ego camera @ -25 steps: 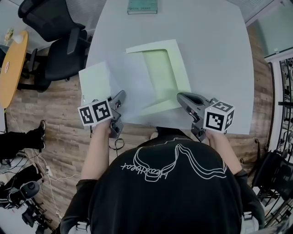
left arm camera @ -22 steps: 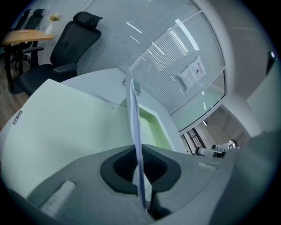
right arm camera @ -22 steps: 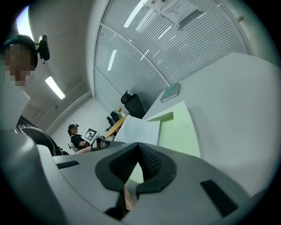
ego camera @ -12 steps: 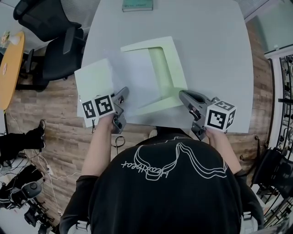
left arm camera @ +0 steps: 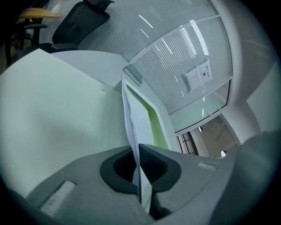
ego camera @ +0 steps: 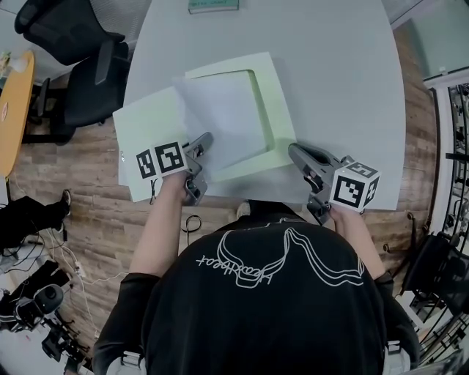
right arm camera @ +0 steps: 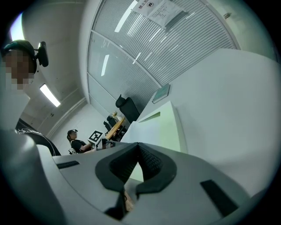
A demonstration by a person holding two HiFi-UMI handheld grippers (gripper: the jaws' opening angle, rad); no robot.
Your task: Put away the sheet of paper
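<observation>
A pale green folder (ego camera: 146, 146) lies open on the table, its left flap spread flat and its right half (ego camera: 272, 110) framed by a raised border. My left gripper (ego camera: 205, 140) is shut on the near edge of a white sheet of paper (ego camera: 220, 113). The sheet lies across the folder's right half. In the left gripper view the paper (left arm camera: 131, 118) runs edge-on from between the jaws (left arm camera: 137, 147) towards the folder (left arm camera: 52, 110). My right gripper (ego camera: 294, 151) is shut with nothing seen between its jaws (right arm camera: 138, 146). Its tips are at the near right corner of the folder (right arm camera: 169, 127).
The pale grey table (ego camera: 337, 73) has a green book (ego camera: 212, 6) at its far edge. Black office chairs (ego camera: 73, 44) and an orange table (ego camera: 11, 95) stand to the left over wood flooring. The table's near edge runs just in front of both grippers.
My left gripper has moved right and forward with the sheet, which now covers most of the folder's right half. More of the left flap shows. The right gripper has hardly moved.
</observation>
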